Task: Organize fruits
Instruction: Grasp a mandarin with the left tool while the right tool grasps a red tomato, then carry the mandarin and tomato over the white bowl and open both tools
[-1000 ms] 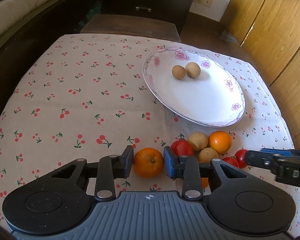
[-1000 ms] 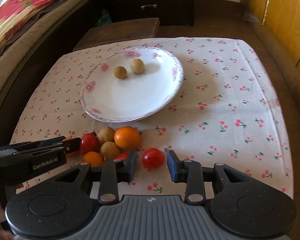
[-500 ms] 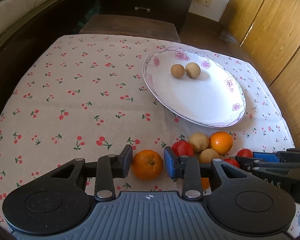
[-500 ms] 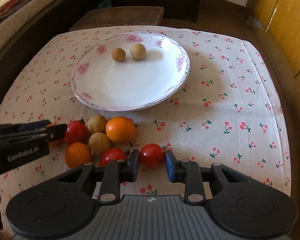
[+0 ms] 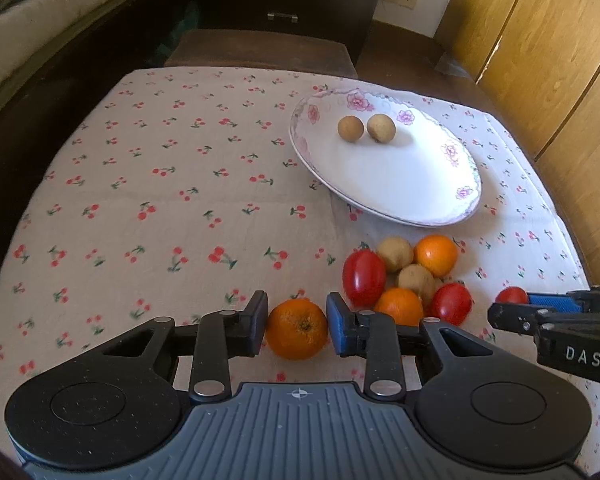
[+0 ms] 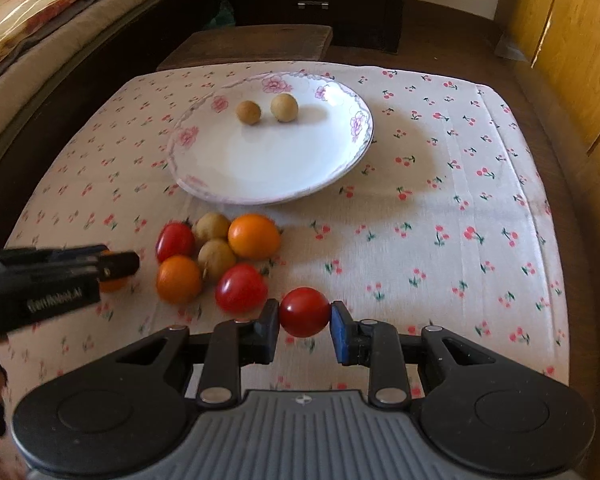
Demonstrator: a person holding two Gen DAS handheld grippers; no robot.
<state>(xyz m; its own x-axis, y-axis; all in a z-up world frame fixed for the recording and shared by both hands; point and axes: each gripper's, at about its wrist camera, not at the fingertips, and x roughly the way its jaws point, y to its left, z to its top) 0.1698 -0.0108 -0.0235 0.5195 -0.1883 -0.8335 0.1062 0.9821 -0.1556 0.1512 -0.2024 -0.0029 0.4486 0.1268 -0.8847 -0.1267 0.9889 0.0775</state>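
From the left wrist view, the left claw (image 5: 297, 328) was clamped on an orange (image 5: 296, 329), both pads pressed to its sides, the fruit down at the cherry-print desk (image 5: 160, 216). Just to the right of that claw lay the loose pile: a red tomato (image 5: 363, 277), a second orange (image 5: 400, 306), two brown fruits and more. Ahead and to the right sat the flowered plate (image 5: 452, 208), carrying only two small brown fruits (image 5: 350, 129). At the far right edge the right claw (image 5: 512, 305) showed with a small tomato at its tips.

From the right wrist view, that right claw (image 6: 305, 313) was gripping the cherry tomato (image 6: 304, 312), jaws having just closed in on it. Another tomato (image 6: 241, 287) sat just left of the claw, with the rest of the pile beyond it. The plate (image 6: 204, 184) lay ahead, slightly left. The left claw (image 6: 112, 266) reached in from the left edge.

Judging by this, the job was early: two fruits plated, two gripped, six still loose on the cloth.
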